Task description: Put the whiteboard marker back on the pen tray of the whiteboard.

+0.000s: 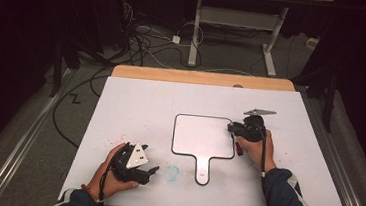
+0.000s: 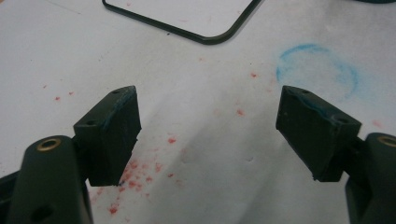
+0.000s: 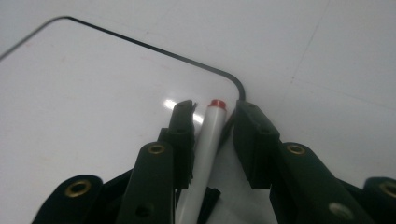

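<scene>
A small whiteboard paddle [image 1: 203, 135] with a black rim and a short handle lies flat mid-table. My right gripper [image 1: 232, 128] sits at its right edge, shut on a white marker [image 3: 205, 140] whose red tip [image 3: 217, 103] hovers over the whiteboard's [image 3: 93, 93] rounded corner. The marker's red end [image 1: 239, 148] pokes out by the hand. My left gripper [image 1: 149, 163] rests on the table near the front left, open, with nothing between its jaws [image 2: 208, 112]. The whiteboard's corner [image 2: 187, 14] lies beyond the left gripper.
A blue ring-shaped smear [image 2: 317, 65] marks the white tabletop [image 1: 284, 182] beside the paddle's handle. Red specks [image 2: 135, 172] are scattered under the left gripper. Past the table's wooden back edge [image 1: 203, 77] are floor cables [image 1: 146, 44] and a desk frame [image 1: 194, 34].
</scene>
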A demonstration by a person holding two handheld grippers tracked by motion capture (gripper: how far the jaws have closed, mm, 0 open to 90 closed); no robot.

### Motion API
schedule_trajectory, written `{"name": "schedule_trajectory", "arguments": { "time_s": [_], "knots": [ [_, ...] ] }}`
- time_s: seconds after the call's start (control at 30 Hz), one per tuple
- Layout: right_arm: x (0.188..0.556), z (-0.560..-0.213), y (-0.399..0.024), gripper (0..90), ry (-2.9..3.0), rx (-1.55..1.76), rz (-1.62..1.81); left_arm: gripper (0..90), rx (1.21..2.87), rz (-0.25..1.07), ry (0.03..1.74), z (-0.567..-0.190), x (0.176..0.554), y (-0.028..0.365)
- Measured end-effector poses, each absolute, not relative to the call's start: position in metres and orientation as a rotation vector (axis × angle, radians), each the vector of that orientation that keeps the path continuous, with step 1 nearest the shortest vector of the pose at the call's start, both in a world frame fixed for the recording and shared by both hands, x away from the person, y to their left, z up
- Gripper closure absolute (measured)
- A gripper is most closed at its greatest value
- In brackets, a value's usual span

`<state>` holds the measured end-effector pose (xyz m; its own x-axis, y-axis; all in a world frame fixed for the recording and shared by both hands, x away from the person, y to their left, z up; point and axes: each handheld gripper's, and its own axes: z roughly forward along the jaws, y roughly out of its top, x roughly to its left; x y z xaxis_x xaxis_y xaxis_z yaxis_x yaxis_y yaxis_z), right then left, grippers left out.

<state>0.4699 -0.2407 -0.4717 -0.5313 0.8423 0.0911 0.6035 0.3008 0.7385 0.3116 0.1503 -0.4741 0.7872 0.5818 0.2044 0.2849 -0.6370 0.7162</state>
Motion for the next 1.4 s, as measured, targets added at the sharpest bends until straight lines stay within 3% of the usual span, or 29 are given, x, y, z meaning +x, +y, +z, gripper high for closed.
{"name": "schedule_trajectory", "arguments": {
  "time_s": [0.63,1.4],
  "knots": [
    [0.464,-0.458,-0.249,57.2,2.201,1.240,1.084,21.0,2.276,0.565,0.641,-0.473,0.310,0.150],
    [0.402,-0.409,-0.269,36.8,2.061,0.920,1.231,19.9,2.259,0.601,0.693,-0.473,0.311,0.152]
  ]
}}
